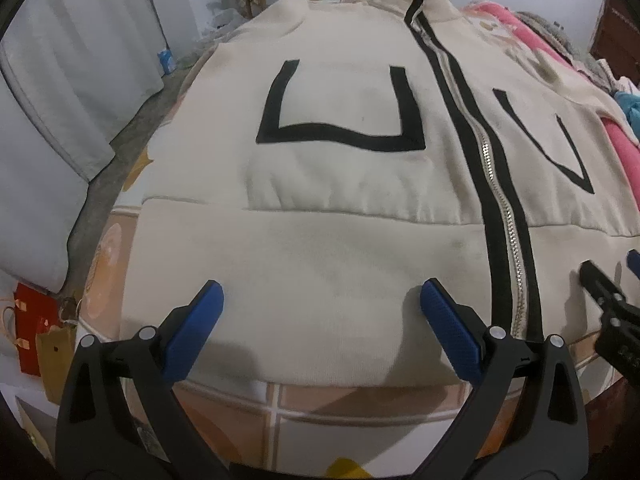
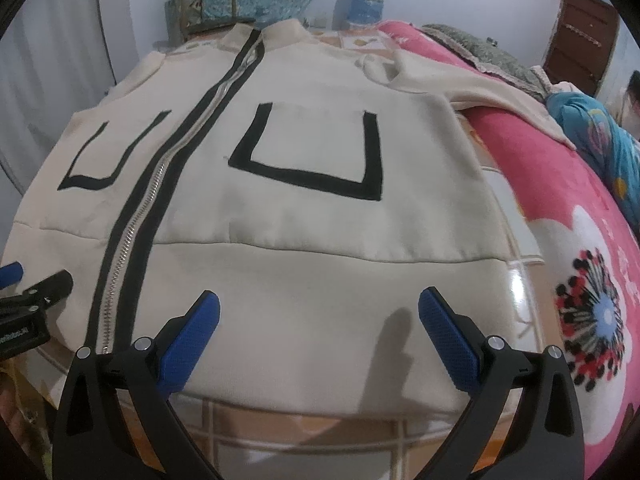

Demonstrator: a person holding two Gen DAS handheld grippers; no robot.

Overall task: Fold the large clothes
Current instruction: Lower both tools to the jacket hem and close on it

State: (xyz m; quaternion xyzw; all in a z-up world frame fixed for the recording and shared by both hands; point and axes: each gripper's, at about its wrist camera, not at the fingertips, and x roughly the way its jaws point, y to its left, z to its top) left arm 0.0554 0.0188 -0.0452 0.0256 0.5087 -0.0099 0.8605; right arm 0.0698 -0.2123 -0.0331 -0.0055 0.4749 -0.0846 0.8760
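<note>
A big cream zip-up jacket [image 1: 320, 240] lies flat, front up, on a table with a shiny tile-pattern cloth [image 2: 304, 436]. It covers nearly the whole top, and only a thin strip of cloth shows at the near edge. A pink flowered blanket [image 2: 580, 240] sits right against the jacket's right side, with one cream sleeve [image 2: 480, 80] lying over it. On the left the table ends and there is grey floor [image 1: 120, 152] and a white curtain [image 1: 60, 100]. A silver zipper [image 1: 500, 216] with black bands runs down the middle, and black U-shaped pocket trim [image 1: 340, 132] sits on each side. The soft bottom hem is near both tools. The left gripper [image 1: 322, 298] and right gripper [image 2: 319, 300] hang over the hem, blue pads [image 2: 444, 332] spread wide, holding nothing.
</note>
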